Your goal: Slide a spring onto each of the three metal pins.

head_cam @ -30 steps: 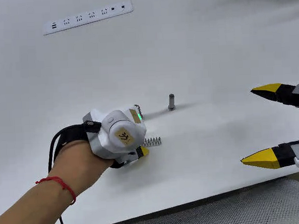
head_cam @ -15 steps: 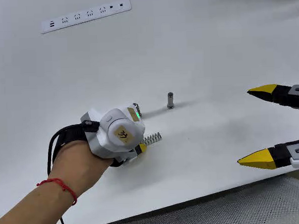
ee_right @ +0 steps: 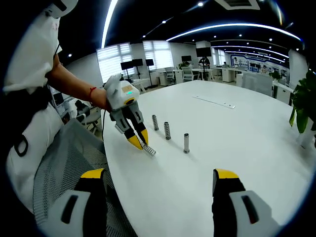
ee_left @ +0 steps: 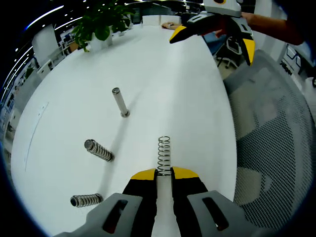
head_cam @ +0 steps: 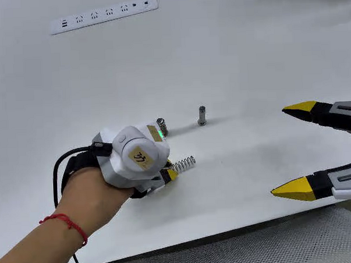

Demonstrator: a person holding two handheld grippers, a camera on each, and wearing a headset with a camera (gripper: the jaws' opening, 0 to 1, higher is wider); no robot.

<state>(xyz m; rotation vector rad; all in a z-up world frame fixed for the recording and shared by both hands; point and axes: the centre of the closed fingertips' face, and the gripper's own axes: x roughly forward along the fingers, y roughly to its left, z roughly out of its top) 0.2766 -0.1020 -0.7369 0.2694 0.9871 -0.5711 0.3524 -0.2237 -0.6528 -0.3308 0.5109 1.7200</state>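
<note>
My left gripper (ee_left: 164,173) is shut on the near end of a loose spring (ee_left: 164,152), which points forward over the white table. In the head view that left gripper (head_cam: 170,174) holds the spring (head_cam: 183,164) just short of a bare metal pin (head_cam: 202,116). The bare pin (ee_left: 118,101) stands upright. Two more pins (ee_left: 98,149) (ee_left: 86,200) each carry a spring. My right gripper (head_cam: 288,150) hangs open at the table's right edge with nothing between its jaws. From the right gripper (ee_right: 159,177) I see the left gripper (ee_right: 134,137), the spring (ee_right: 148,149) and the three pins (ee_right: 186,142).
A white power strip (head_cam: 103,14) lies at the far side of the table (head_cam: 236,59). A grey mesh chair (head_cam: 239,245) sits below the near table edge. A person's sleeve and body (ee_right: 34,74) stand beside the table.
The spring's free end has risen from lying flat to a slight upward tilt in my left gripper. The right gripper has drifted a little to the left.
</note>
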